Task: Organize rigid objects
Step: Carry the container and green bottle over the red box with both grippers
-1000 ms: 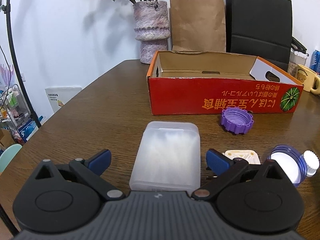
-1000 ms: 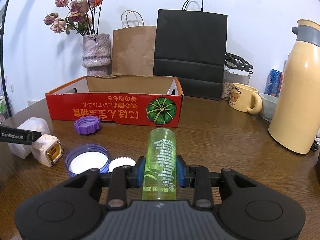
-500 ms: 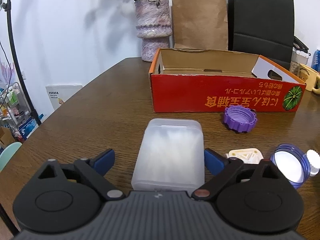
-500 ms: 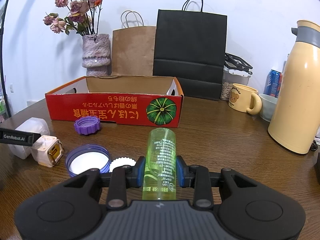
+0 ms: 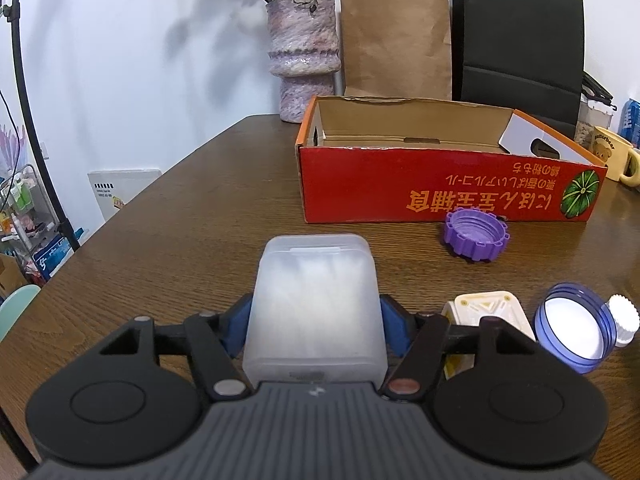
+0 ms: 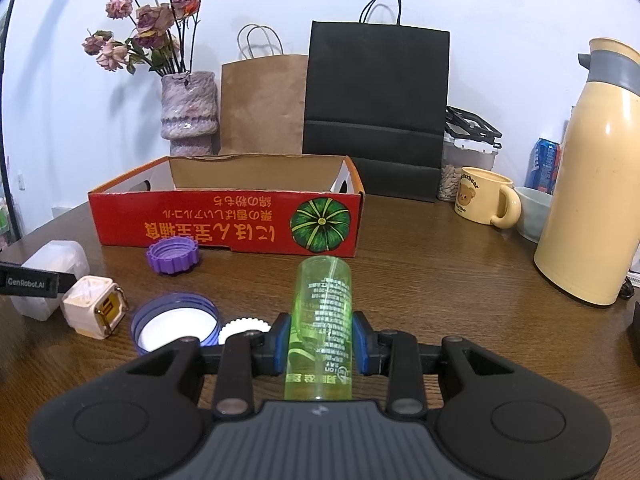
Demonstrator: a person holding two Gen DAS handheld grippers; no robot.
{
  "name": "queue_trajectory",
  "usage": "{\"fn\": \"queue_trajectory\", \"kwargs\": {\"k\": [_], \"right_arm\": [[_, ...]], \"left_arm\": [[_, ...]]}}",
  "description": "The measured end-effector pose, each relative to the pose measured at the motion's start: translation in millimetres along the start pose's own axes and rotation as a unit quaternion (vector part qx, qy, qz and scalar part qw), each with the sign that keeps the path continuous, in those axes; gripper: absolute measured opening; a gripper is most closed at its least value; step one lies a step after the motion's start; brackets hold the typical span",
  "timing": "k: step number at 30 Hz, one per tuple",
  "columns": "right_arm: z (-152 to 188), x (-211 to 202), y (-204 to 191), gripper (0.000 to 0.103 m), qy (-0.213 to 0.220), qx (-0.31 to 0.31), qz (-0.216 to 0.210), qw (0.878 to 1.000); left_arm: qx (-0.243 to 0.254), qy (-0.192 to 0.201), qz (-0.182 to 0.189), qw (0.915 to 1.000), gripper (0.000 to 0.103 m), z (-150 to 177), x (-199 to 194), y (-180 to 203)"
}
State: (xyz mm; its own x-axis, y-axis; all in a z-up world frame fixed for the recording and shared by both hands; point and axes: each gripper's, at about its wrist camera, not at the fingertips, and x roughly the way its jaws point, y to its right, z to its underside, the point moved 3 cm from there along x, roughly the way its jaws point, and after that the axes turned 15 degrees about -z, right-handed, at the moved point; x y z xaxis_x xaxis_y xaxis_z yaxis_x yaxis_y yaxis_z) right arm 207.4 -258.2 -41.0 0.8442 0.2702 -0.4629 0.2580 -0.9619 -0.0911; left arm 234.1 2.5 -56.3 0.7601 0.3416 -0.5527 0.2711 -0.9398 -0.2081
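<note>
A translucent white plastic box (image 5: 316, 300) lies on the wooden table between the blue pads of my left gripper (image 5: 315, 324). Its jaws are closing, and the pads now touch both sides of the box. The same box (image 6: 56, 264) shows at the far left of the right wrist view. My right gripper (image 6: 320, 340) is shut on a clear green tube (image 6: 322, 308) that points forward. The open red carton (image 5: 440, 196) (image 6: 224, 220) stands beyond both grippers.
A purple cap (image 5: 476, 238), a cream cube (image 5: 486, 306), a blue lid (image 5: 572, 332) and a small white cap (image 5: 624, 320) lie between the grippers. At the back stand a vase (image 6: 190, 112) and paper bags (image 6: 376, 108). A mug (image 6: 482, 200) and a thermos (image 6: 596, 184) stand right.
The left gripper's jaws have come in from wide open until the pads meet the sides of the white box. The right gripper and green tube have not moved.
</note>
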Motion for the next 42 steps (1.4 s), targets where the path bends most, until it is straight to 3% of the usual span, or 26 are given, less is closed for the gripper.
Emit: {"fn": "queue_trajectory", "kwargs": {"k": [23, 42], "right_arm": [[-13, -2, -17, 0.03, 0.029, -0.004, -0.019, 0.999], [-53, 2, -35, 0.03, 0.068, -0.018, -0.046, 0.996]], "left_arm": [[-0.019, 0.01, 0.006, 0.9998, 0.067, -10, -11, -9], [-0.03, 0.047, 0.019, 0.9983, 0.067, -48, -30, -2]]}}
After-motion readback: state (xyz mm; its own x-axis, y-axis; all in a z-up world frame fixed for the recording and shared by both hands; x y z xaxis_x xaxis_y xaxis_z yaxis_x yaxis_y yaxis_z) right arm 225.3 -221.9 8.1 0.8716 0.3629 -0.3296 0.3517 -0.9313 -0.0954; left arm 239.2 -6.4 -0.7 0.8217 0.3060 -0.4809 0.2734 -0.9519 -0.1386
